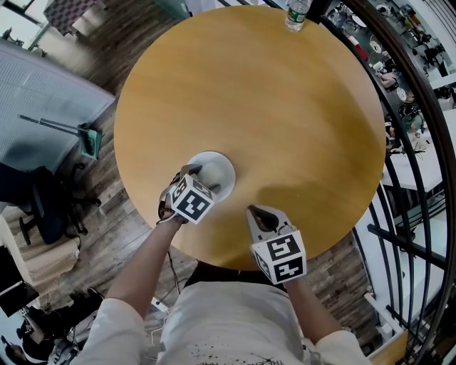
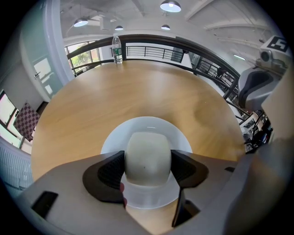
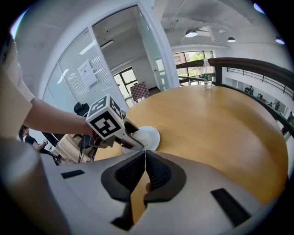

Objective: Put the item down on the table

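**Spotter:** What's in your left claw (image 2: 148,160) right now?

**Operator:** I've got the item (image 2: 147,143) pinched in it, one dark ribbed pad pressing each side. It's a smooth, cream-white, rounded thing, dome-topped, with one tiny dark speck on the face turned toward me. No print on it that I can see.

**Spotter:** Where does it sit?

**Operator:** Lower middle of my left gripper view, right over a white round plate (image 2: 138,126). The plate lies flat on the round wooden counter (image 1: 271,107), toward the edge nearest me. From the head view that's left of centre in the frame. I can't tell whether the item's underside touches the plate or hangs just above it.

**Spotter:** And the other side?

**Operator:** My right claw (image 3: 144,157) is pressed together with nothing between the pads. It's at the lower middle of the head view, over the near edge of the counter and well apart from the plate.

**Spotter:** Give me a count.

**Operator:** One item, one plate, two claws. One clear bottle (image 1: 296,14) stands upright at the top of the head view, on the far edge of the counter.
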### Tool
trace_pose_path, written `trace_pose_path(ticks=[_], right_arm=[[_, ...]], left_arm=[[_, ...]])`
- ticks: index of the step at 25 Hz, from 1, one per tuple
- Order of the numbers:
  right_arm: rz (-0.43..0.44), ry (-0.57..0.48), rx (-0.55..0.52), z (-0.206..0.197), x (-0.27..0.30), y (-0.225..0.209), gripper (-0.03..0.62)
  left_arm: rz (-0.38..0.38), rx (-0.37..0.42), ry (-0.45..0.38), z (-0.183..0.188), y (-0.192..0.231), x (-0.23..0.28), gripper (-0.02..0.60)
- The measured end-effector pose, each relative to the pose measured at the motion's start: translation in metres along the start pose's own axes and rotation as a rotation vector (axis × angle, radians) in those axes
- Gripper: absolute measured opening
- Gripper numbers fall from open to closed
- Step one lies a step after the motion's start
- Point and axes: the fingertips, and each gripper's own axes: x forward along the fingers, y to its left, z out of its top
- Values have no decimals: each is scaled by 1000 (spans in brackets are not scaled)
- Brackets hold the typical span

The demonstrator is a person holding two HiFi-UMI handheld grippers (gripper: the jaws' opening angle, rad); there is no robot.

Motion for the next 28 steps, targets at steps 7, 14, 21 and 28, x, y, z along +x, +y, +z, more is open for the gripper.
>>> trace_pose_path(ticks=[7,14,21,28], right_arm=[[4,0,2,-1,0,1,25],[-3,4,4,-2,-2,-2,25],[-1,1,-5,-1,-4,5,25],[15,-2,-24,-1,-4,11,25]], left_arm=[[-14,11,0,0,-1,1,319],[-28,33,-11,-2,-3,1,321],[-16,46,-39,0,-2,-10,325],[15,17,-103,7,-1,-33,325]])
